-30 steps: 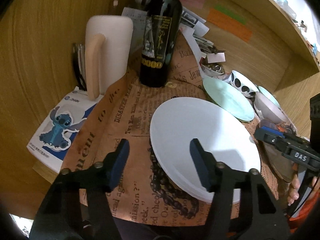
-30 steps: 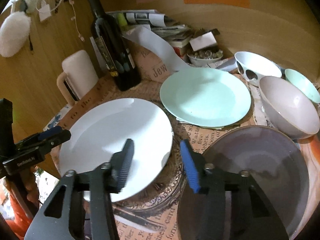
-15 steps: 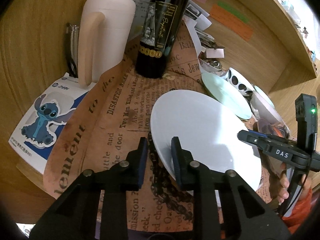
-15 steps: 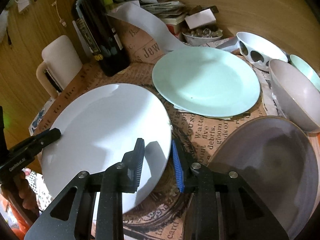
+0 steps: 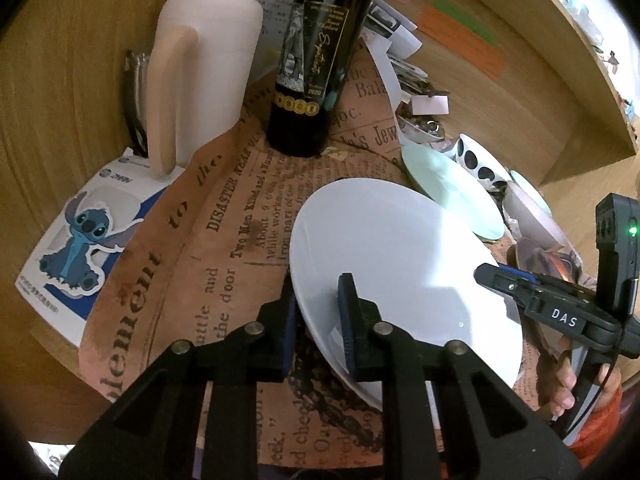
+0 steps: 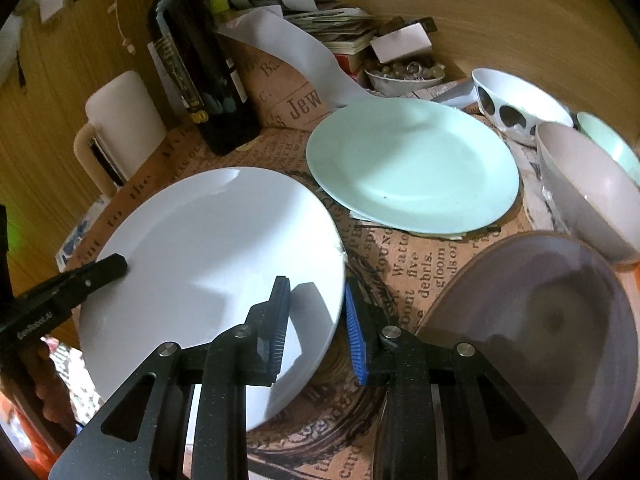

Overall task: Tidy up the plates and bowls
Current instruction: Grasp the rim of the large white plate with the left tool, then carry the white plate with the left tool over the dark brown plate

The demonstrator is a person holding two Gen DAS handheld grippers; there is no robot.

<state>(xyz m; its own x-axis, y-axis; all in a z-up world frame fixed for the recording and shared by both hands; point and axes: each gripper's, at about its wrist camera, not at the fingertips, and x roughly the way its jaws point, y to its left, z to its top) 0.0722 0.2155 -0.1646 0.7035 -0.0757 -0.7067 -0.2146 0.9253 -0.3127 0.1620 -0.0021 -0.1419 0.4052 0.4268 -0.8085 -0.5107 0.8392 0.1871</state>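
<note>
White plate gripped at opposite rims by both grippers.
Left gripper still closing at nine o'clock; right gripper clamps three o'clock. Mint plate lies close at one o'clock.

The round white plate lies on the brown newspaper-print paper. Behind it stands the dark glass wine bottle. The round mint-green plate lies to its right.
</note>
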